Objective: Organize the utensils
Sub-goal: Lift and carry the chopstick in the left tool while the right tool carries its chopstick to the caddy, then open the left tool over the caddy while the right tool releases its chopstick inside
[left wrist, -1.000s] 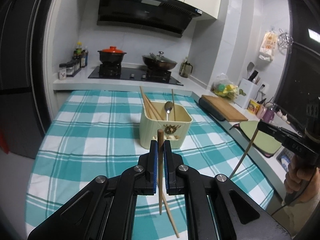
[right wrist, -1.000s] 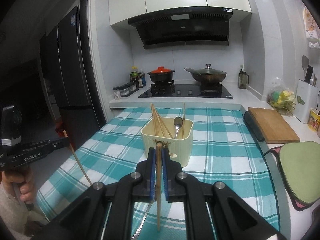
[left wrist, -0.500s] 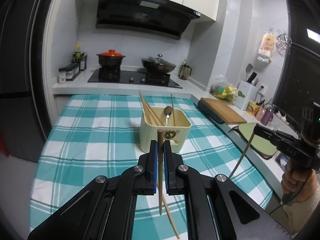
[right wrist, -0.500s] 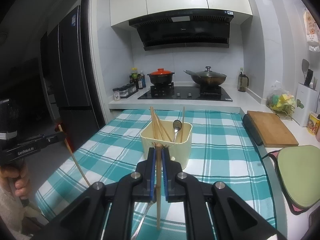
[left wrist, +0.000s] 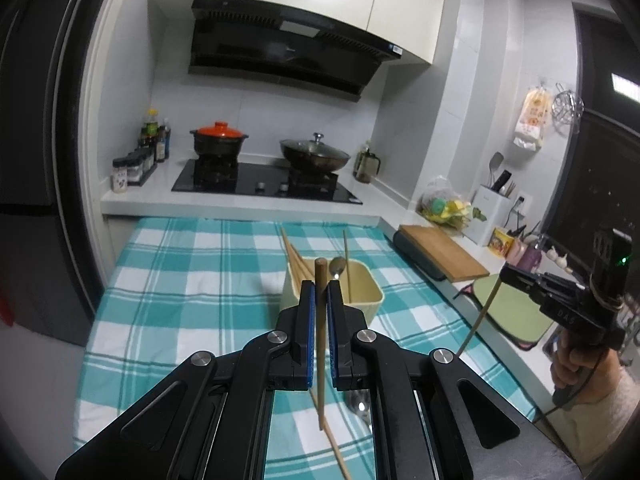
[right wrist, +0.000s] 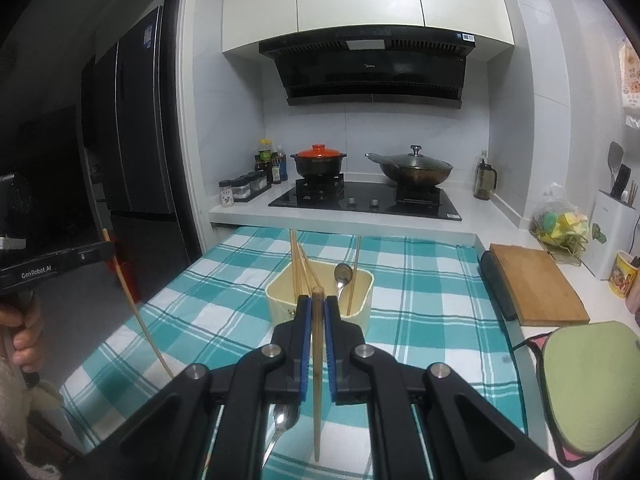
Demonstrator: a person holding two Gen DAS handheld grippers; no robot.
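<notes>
**Two chopsticks gripped, holder part-filled**

Several chopsticks and a spoon were already stood in the cream holder (right wrist: 320, 298). One chopstick (left wrist: 320, 344) was clenched in the left gripper (left wrist: 320, 292), another (right wrist: 317, 368) in the right gripper (right wrist: 316, 308). A spoon (right wrist: 285, 420) was left on the tablecloth (right wrist: 432, 320).

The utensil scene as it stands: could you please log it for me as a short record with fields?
left gripper: shut on a chopstick, held upright
right gripper: shut on another chopstick, held upright
holder: cream bin on the checked cloth, holding several chopsticks and one spoon
loose on cloth: a spoon and a chopstick below the grippers
</notes>
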